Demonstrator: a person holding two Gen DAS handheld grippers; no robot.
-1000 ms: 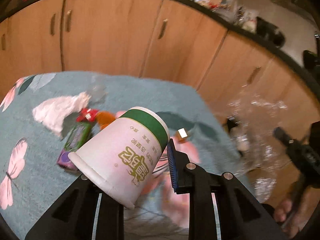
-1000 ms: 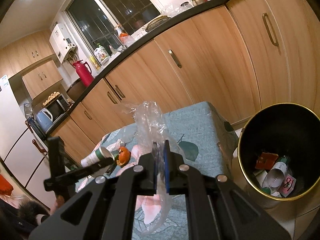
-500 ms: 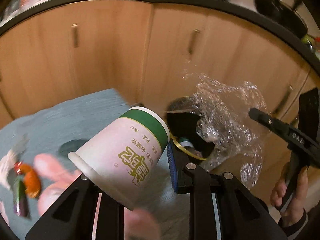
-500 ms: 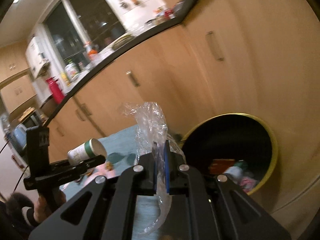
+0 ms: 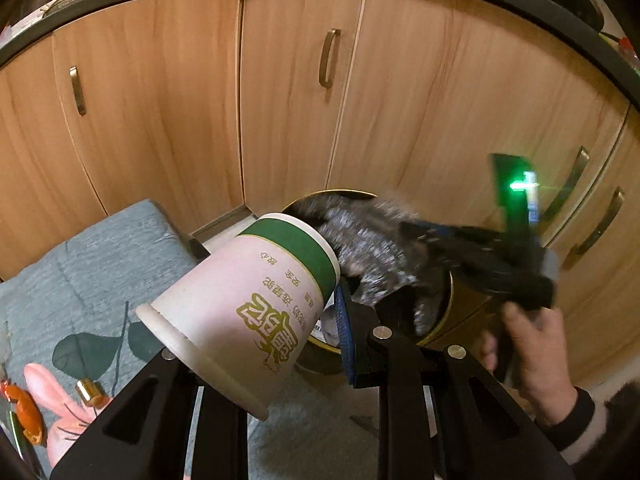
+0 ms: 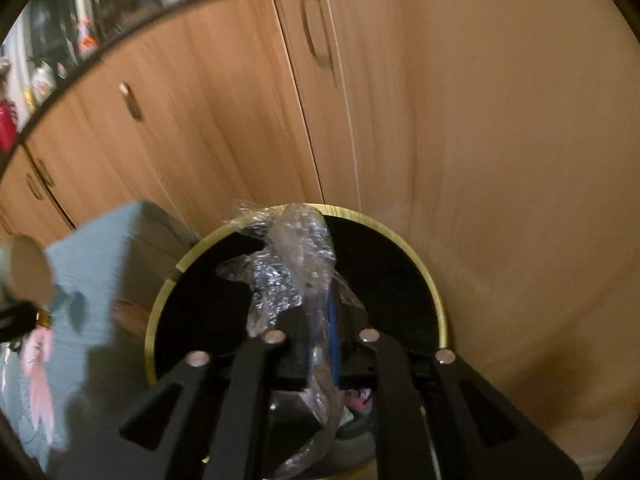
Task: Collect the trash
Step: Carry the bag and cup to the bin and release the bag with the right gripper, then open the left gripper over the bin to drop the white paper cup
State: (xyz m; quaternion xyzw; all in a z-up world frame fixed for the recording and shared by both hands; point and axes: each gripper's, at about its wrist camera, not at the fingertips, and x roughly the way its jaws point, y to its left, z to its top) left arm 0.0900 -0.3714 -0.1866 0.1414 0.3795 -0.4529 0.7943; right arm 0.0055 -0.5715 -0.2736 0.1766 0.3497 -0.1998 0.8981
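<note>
A white paper cup (image 5: 256, 304) with a green band lies tilted in my left gripper (image 5: 260, 340), which is shut on it beside the bin. The black bin with a gold rim (image 6: 420, 260) stands on the floor against the cabinets. My right gripper (image 6: 316, 320) hangs over the bin's mouth and its jaws are opening. A crumpled clear plastic wrap (image 6: 296, 256) still stands between them, and the pads have come off it. In the left wrist view the wrap (image 5: 368, 248) and the right gripper (image 5: 424, 240) show blurred above the bin, with a hand (image 5: 532, 352) on the grip.
Wooden cabinet doors (image 5: 288, 120) rise right behind the bin. The table's teal flowered cloth (image 5: 92, 264) ends just left of it, with an orange peel (image 5: 26, 412) and a small gold cap (image 5: 90, 394) on it. Other trash (image 6: 360, 398) lies inside the bin.
Both grippers swung from the table toward the bin. The right one dropped over the bin's mouth and its jaws parted around the wrap. The cup stayed gripped.
</note>
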